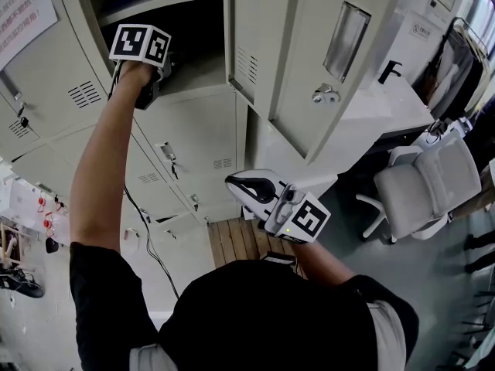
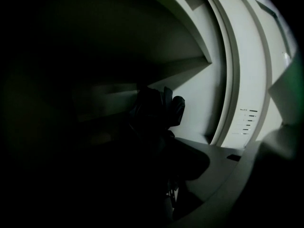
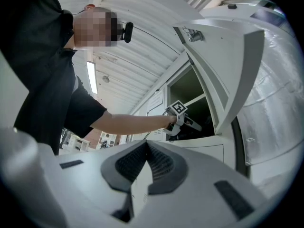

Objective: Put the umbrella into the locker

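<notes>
My left gripper (image 1: 158,72), under its marker cube, reaches into the open locker compartment (image 1: 197,72) at the upper left. Its own view is very dark. There the folded black umbrella (image 2: 157,110) runs out from between the jaws toward the back of the compartment, above the shelf floor (image 2: 199,77), and the jaws seem closed on it. From the right gripper view, the left gripper (image 3: 186,122) shows at the compartment's mouth. My right gripper (image 1: 246,185) hangs lower, in front of the locker bank, shut and holding nothing (image 3: 145,148).
The compartment's door (image 1: 309,60) stands swung open to the right, with a latch (image 1: 326,93) on it. Closed locker doors (image 1: 193,141) lie below. A black cable (image 1: 151,246) hangs from the left arm. A white office chair (image 1: 433,184) stands at the right.
</notes>
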Demonstrator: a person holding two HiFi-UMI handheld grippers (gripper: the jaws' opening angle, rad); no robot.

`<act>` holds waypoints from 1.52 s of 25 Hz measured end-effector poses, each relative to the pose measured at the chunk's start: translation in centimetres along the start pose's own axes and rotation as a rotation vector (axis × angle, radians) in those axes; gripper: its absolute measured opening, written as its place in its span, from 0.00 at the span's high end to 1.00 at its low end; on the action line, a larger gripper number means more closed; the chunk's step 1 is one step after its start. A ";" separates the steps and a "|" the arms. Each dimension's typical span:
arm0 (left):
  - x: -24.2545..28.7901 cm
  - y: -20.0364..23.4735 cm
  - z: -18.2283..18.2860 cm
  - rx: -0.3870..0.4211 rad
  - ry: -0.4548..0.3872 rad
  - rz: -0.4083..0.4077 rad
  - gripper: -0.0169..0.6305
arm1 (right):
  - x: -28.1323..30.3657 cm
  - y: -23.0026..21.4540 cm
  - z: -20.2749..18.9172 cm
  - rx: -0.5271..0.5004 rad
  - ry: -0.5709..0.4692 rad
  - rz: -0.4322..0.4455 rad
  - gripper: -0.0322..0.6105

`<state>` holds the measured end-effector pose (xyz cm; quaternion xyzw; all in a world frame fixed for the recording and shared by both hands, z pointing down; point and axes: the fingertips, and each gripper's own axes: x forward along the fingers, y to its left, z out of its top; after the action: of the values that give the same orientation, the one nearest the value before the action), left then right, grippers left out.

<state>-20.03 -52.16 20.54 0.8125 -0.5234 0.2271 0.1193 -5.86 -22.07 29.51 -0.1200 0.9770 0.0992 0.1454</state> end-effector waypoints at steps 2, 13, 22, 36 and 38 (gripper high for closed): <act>0.2 0.0 -0.1 0.019 0.016 0.015 0.61 | 0.0 0.0 0.0 0.000 -0.002 0.001 0.93; 1.0 -0.3 -0.6 0.098 0.078 0.049 0.61 | -0.4 0.3 -0.4 0.017 0.010 -0.004 0.93; 1.7 -0.3 -1.2 0.125 0.130 0.061 0.60 | -0.8 0.8 -0.8 0.032 0.018 -0.008 0.93; 2.1 -0.8 -1.7 0.215 0.189 0.105 0.58 | -1.0 1.2 -0.4 0.030 0.014 -0.007 0.93; 2.2 -0.9 -1.7 0.237 0.193 0.112 0.57 | -1.0 1.3 -0.6 0.029 0.020 -0.009 0.93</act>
<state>-18.91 -52.78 23.16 0.7647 -0.5236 0.3708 0.0595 -5.39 -20.76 30.60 -0.1232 0.9792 0.0833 0.1379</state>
